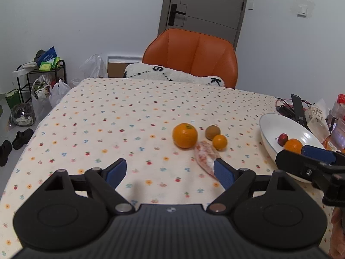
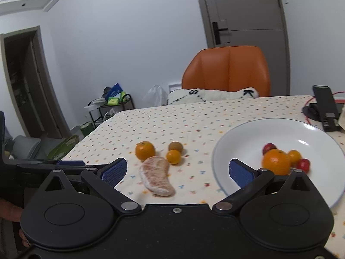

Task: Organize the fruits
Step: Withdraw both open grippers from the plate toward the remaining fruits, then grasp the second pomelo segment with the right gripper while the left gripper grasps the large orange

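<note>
Both jaws gape wide, empty: left gripper (image 1: 170,171), right gripper (image 2: 177,170). Between the right gripper's fingers at 12 o'clock lie an orange (image 2: 145,150), pomelo wedge (image 2: 157,176), kiwi (image 2: 175,146), tangerine (image 2: 173,156); plate (image 2: 237,142) at 2 o'clock.

The table (image 2: 215,112) wears a matt printed cloth, slightly creased. The plate (image 2: 248,133) near its right edge is glossy white glazed ware. The oranges (image 1: 185,135) have shiny dimpled skin; the kiwi (image 1: 212,131) looks dull and fuzzy; the peeled pomelo segment (image 2: 157,176) is pithy and rough. The grippers (image 1: 170,170) are matt black plastic with ribbed blue pads (image 1: 224,173) and bare metal rivets. The chair (image 1: 194,54) is smooth orange leather.
</note>
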